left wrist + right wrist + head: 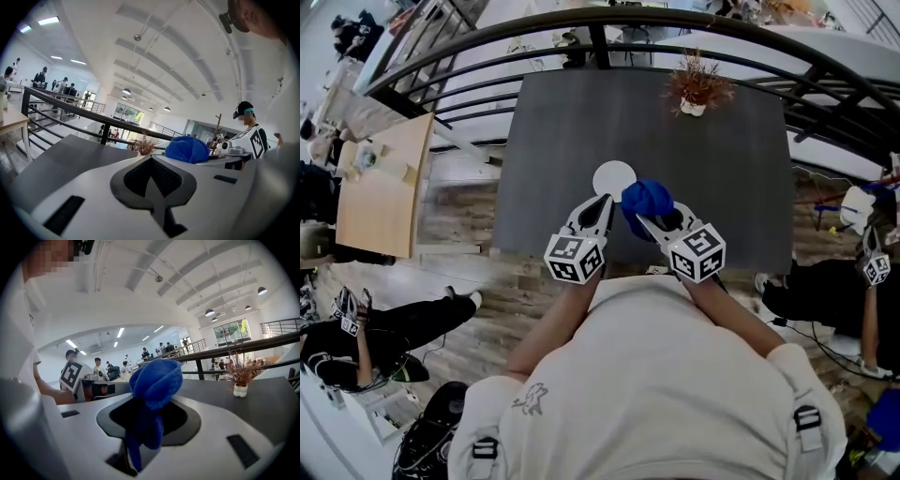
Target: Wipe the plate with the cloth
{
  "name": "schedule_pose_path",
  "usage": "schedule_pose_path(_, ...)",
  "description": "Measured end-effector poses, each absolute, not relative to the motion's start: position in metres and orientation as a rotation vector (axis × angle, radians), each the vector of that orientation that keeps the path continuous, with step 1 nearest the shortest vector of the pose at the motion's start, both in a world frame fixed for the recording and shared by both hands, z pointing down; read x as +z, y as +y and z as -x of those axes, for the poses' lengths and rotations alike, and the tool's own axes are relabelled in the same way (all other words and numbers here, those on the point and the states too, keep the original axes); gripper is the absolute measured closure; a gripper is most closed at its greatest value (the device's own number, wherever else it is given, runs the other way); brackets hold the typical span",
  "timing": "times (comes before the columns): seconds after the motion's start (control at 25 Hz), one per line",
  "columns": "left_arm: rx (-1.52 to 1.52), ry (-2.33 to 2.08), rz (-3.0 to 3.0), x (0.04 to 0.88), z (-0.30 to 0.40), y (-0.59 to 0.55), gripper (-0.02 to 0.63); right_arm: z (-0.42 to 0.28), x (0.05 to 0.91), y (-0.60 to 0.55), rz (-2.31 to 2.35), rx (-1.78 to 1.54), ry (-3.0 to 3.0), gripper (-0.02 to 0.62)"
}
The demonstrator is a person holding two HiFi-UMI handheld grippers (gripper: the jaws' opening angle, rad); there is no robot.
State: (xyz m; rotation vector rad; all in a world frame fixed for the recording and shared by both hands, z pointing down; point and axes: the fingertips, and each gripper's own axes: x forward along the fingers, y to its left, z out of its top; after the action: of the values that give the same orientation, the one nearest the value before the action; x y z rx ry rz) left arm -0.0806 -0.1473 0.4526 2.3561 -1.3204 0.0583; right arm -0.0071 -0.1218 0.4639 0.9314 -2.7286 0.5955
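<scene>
A small white plate [614, 178] lies on the dark grey table [553, 141], near its front edge. My left gripper [607, 200] is shut with nothing in it, and its tip is at the plate's near rim. My right gripper [639, 217] is shut on a bunched blue cloth [647, 199], held just right of the plate and above the table. In the right gripper view the cloth [154, 383] bulges up from between the jaws and hangs down inside them. The left gripper view shows the cloth [187, 149] beyond the closed jaws; the plate is hidden there.
A dried plant in a small white pot [697, 89] stands at the table's far right. A black railing [581, 28] curves behind the table. A wooden table [380, 183] stands to the left. People sit on the floor at the left [356, 337] and right [862, 281].
</scene>
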Motion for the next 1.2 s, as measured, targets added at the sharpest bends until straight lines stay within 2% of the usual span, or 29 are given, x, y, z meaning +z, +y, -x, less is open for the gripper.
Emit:
schedule_pose_path(0.2, 0.059, -1.378, -2.301, 0.462, 0.071, -0.175, 0.600, 0.002, 0.472, -0.156, -0.856, 0.579, -2.727, 0.466)
schedule_pose_path(0.88, 0.204, -1.320, -2.163, 0.519, 0.117, -0.243, 0.600, 0.033, 0.505, -0.241, -0.870, 0.664, -2.664, 0.466)
schedule_pose_path(1.2, 0.301, -1.107, -2.058, 0.587, 0.122, -0.256, 0.598, 0.048, 0.585, -0.268, -0.797, 0.791, -2.493, 0.466)
